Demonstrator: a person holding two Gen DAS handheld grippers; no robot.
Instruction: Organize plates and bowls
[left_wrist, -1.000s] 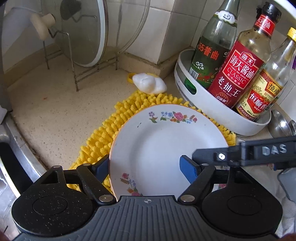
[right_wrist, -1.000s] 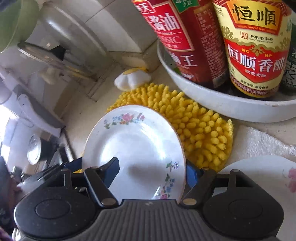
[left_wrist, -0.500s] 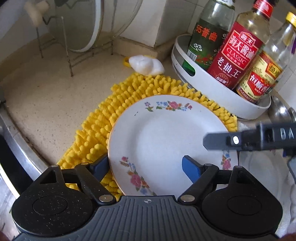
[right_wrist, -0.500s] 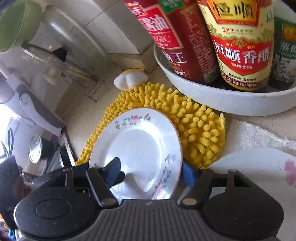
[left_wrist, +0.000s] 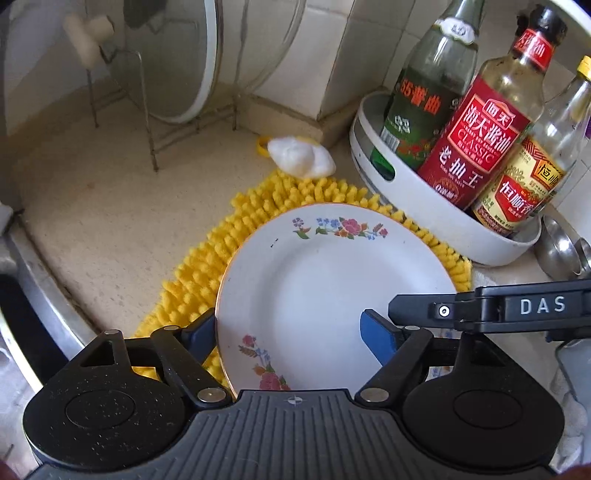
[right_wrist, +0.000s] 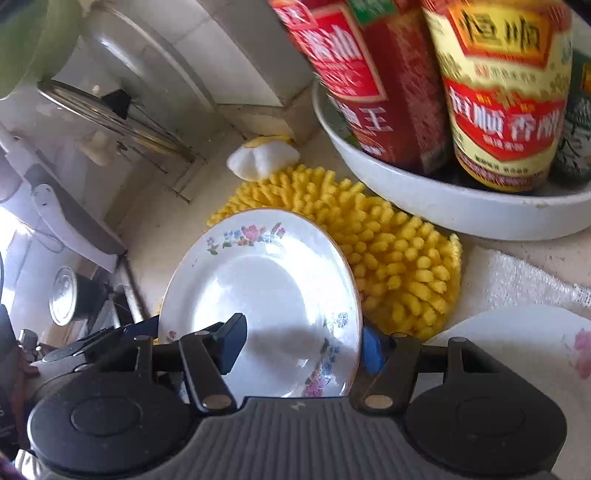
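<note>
A white plate with flower prints (left_wrist: 325, 280) lies tilted on a yellow shaggy mat (left_wrist: 207, 273). My left gripper (left_wrist: 288, 332) straddles its left rim. One blue pad sits outside the rim and the other hovers over the plate's face, and the jaws are closing. My right gripper (right_wrist: 304, 339) straddles the same plate (right_wrist: 273, 280) at its right rim, with one finger above the face and the other behind the rim. Its jaws are also closing. That gripper's black finger (left_wrist: 480, 310) reaches over the plate from the right in the left wrist view. No pad visibly presses the plate.
A second white plate (right_wrist: 535, 343) lies on a white towel (right_wrist: 517, 280) at the right. A white tray (left_wrist: 424, 206) of sauce bottles stands behind the mat. Pot lids in a wire rack (left_wrist: 166, 74) stand at the back left. Metal ladles (left_wrist: 561, 251) lie right, a sink edge (left_wrist: 37, 280) left.
The right gripper's fingers have drawn closer together around the plate's rim. The left wrist view swayed slightly and came back. The plate stays between both pairs of fingers.
</note>
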